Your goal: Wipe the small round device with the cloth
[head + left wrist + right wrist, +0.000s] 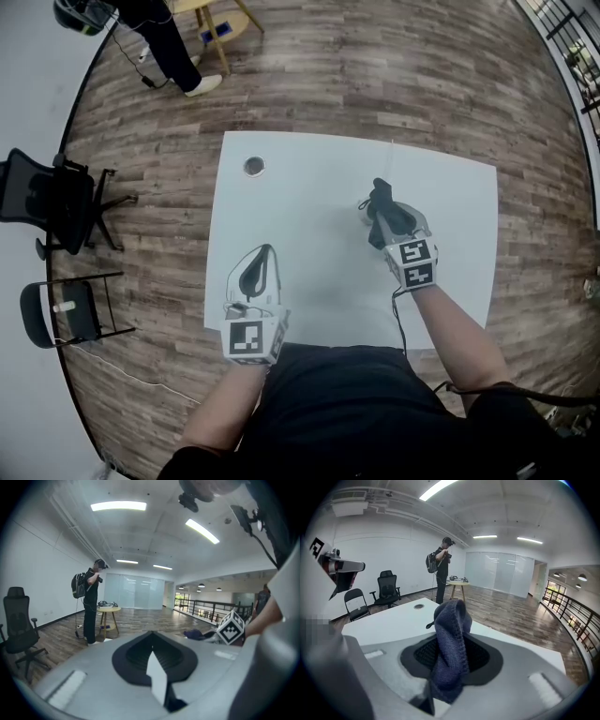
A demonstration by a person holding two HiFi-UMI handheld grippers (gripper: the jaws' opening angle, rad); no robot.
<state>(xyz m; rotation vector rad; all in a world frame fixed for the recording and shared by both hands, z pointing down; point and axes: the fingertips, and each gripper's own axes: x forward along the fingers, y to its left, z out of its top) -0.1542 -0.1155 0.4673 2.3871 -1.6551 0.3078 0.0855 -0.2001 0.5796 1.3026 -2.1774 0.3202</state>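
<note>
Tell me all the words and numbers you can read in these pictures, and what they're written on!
There are no words or numbers that can be read.
The left cube on the left tongs has only black-and-white square patterns, not letters.
The right cube on the right tongs has the same kind of patterns.
The small round device is too small to show any print.

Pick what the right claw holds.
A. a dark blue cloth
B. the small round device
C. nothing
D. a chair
A: in the right gripper view the cloth is pinched in the right claw and sticks up past its tips. The device lies apart on the table.
</note>
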